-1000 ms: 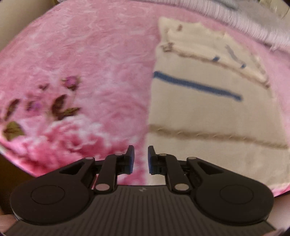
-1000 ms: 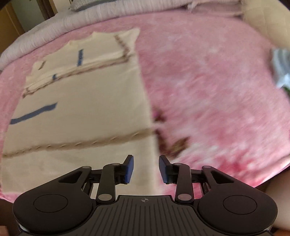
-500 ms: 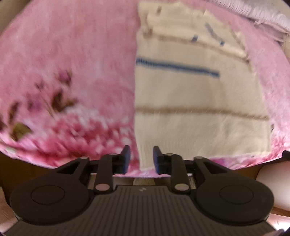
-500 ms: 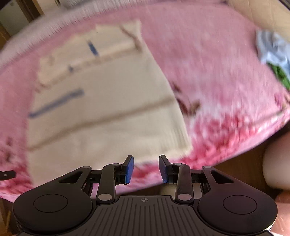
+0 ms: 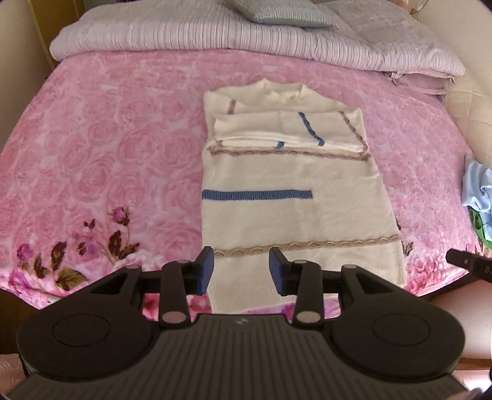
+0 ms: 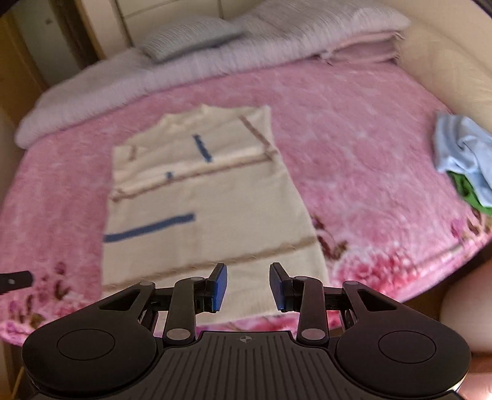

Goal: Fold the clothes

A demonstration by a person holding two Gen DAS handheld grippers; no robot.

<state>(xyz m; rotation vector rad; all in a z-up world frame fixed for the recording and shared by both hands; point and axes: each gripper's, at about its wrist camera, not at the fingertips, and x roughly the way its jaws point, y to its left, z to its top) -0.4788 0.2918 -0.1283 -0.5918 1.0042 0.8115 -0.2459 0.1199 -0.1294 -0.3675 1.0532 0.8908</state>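
**A:** Where do your two grippers stand?

**B:** Your left gripper (image 5: 240,267) has its jaws apart with nothing between them, held above the near hem of the cream sweater (image 5: 295,197). Your right gripper (image 6: 248,289) is the same: jaws spread, empty, over the hem nearer the sweater's right edge. Neither touches the cloth.

**A:** And how far along is the folding?

**B:** The sweater lies flat on the pink blanket (image 5: 107,138), collar away from you. Both sleeves are laid across the chest, so it is already a narrow rectangle. I judge what's left is bringing hem and collar together, and the crumpled pile (image 6: 464,160) at your right edge is unfolded.

**A:** Count it for me.

**B:** One sweater, with two sleeves tucked in. One pile, showing light blue and green cloth; how many garments it holds I cannot tell. One grey pillow (image 5: 278,12) on the striped bedding (image 5: 153,40) at the head. Two grippers.
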